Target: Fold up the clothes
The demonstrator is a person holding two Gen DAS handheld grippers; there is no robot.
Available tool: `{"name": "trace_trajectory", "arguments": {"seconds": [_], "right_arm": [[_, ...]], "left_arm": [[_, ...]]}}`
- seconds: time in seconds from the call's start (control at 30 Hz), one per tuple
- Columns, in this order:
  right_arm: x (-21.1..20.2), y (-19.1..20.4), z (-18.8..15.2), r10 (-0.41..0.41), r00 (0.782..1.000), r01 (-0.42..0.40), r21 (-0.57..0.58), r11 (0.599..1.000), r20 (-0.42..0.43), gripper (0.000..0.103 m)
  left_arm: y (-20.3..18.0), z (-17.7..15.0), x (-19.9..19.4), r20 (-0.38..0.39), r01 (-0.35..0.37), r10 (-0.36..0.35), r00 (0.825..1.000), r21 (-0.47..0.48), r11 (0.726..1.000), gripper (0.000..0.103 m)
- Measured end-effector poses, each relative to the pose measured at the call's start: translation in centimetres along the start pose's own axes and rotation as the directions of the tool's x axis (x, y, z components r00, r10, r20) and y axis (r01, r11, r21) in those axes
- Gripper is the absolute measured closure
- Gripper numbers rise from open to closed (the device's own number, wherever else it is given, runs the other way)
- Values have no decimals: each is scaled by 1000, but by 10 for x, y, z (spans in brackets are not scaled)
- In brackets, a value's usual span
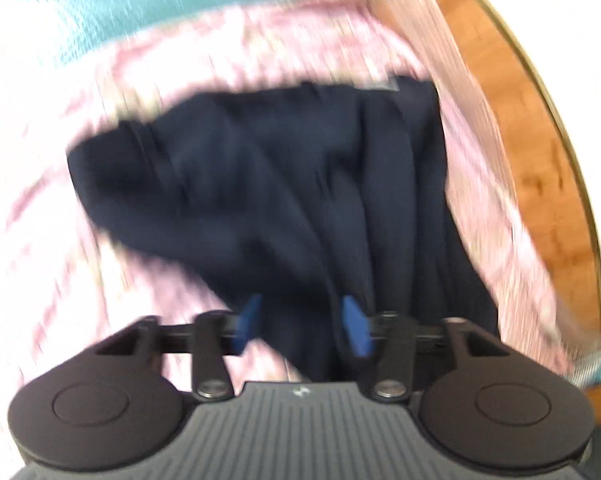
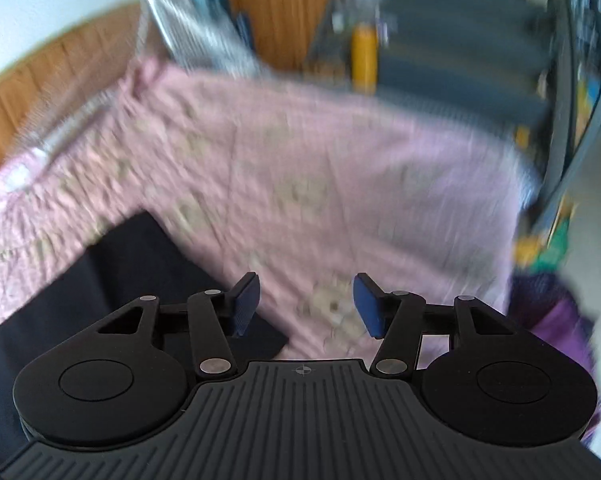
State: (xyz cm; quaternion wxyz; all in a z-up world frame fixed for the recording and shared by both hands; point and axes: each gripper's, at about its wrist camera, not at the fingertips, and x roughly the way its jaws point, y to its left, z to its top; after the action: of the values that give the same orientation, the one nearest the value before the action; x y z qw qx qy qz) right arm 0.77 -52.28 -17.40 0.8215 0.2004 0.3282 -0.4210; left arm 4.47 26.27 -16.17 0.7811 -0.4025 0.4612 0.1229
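Garment (image 1: 268, 184) – 1, navy, w/ left gripper (image 1: 302, 324); right gripper (image 2: 304, 304) agape.

bed: pink sheet (image 2: 340, 168) | wall: wood panelling (image 2: 40, 92) | shelves (image 2: 460, 40) blurred | daylight

Bare pink sheet (image 2: 340, 168) beside dark garment (image 2: 132, 264)

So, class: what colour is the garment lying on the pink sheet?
Dark navy garment, clearest in the left wrist view.
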Motion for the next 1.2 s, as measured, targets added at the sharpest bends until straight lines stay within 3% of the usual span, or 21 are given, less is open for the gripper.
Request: {"name": "trace_trajectory", "arguments": {"seconds": [0.1,0.17,0.23,0.3,0.33,0.37,0.4,0.43,0.47,0.53,0.6,0.7,0.83,0.93,1.0,1.03,1.07,1.1,1.17,1.2], "right_arm": [[-48,46,-10,85,996,-80,-109,991,40,39],[-80,94,-33,184,983,-179,-186,966,11,31],[-109,146,-65,314,948,-316,-276,908,-52,24],[-141,198,-105,429,895,-441,-384,811,-121,23],[-157,223,-126,476,866,-492,-437,753,-155,22],[-173,245,-146,514,836,-538,-474,697,-194,21],[-188,267,-166,549,802,-584,-504,636,-235,21],[-202,286,-183,591,756,-637,-519,570,-279,21],[-215,305,-200,629,705,-688,-529,497,-327,21],[-242,343,-230,678,606,-756,-567,327,-417,21],[-256,375,-261,680,571,-743,-642,189,-461,21],[-278,423,-307,666,524,-693,-720,-28,-530,22],[-306,487,-369,621,477,-574,-756,-316,-622,30],[-327,534,-415,569,457,-457,-729,-510,-684,33],[-322,557,-433,526,469,-459,-705,-541,-710,38],[-316,567,-440,498,476,-471,-689,-552,-725,46],[-312,576,-444,456,477,-503,-659,-559,-751,66],[-309,584,-448,419,475,-534,-632,-562,-774,78],[-305,589,-439,426,450,-576,-619,-533,-785,100],[-309,590,-425,460,430,-599,-627,-499,-777,103]], "left_arm": [[1,47,30,-46,-12,11,999,-19,1000,41],[-3,74,57,-84,-23,20,996,-34,999,41],[-1,90,83,-129,-37,32,991,-38,999,42],[4,98,105,-177,-52,45,983,-32,998,43],[5,101,106,-178,-45,40,983,-24,999,42],[5,103,106,-179,-40,36,983,-16,999,53],[6,101,106,-182,-46,45,982,-1,999,67],[8,105,107,-190,-16,17,982,3,1000,91],[11,105,104,-197,38,-40,980,-13,999,96],[16,107,93,-191,120,-125,974,-36,992,92],[27,105,68,-151,152,-158,976,-47,987,84],[48,104,39,-113,203,-211,971,-78,976,83],[83,99,5,-43,169,-174,984,-114,979,77],[116,89,-19,-5,163,-167,986,-177,971,74],[131,82,-21,7,155,-157,988,-213,965,73],[140,77,-23,12,152,-154,988,-226,962,73],[146,73,-27,17,149,-149,989,-228,962,73],[152,69,-31,22,145,-143,989,-230,962,73],[161,64,-37,36,145,-141,989,-233,962,70],[164,63,-40,45,149,-143,989,-234,961,68]]}}
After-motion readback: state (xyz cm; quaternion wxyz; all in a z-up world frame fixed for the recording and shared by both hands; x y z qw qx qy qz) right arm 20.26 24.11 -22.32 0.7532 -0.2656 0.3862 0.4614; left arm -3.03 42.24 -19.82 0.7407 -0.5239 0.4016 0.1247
